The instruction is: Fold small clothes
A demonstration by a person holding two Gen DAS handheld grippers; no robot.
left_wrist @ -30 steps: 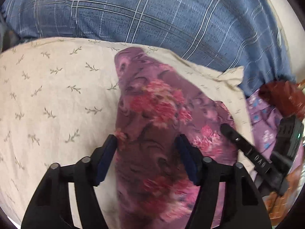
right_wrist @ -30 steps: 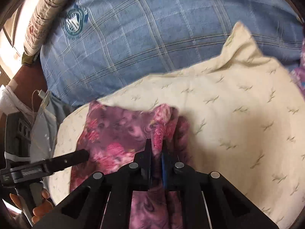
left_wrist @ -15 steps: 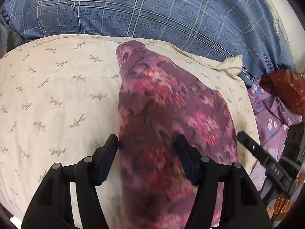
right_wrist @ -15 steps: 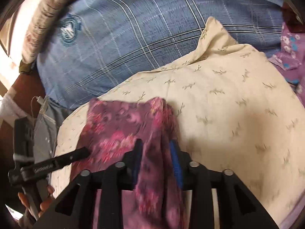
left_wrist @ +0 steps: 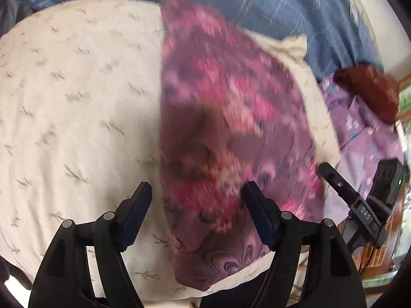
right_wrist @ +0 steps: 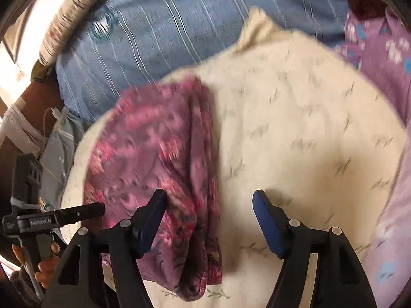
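Note:
A small purple garment with pink flowers lies folded lengthwise on a cream pillow. It also shows in the right wrist view, with its folded edge to the right. My left gripper is open and empty, hovering over the garment's near end. My right gripper is open and empty above the garment's right edge. The right gripper shows at the right of the left wrist view, and the left gripper at the left of the right wrist view.
The cream pillow rests on a blue plaid bedcover. A lilac flowered cloth and a dark red bundle lie to the right. A striped pillow lies at the far left.
My right gripper has opened and let go of the garment's edge, then pulled back. The garment now lies flat, folded. Both grippers have drawn back toward the pillow's near edge.

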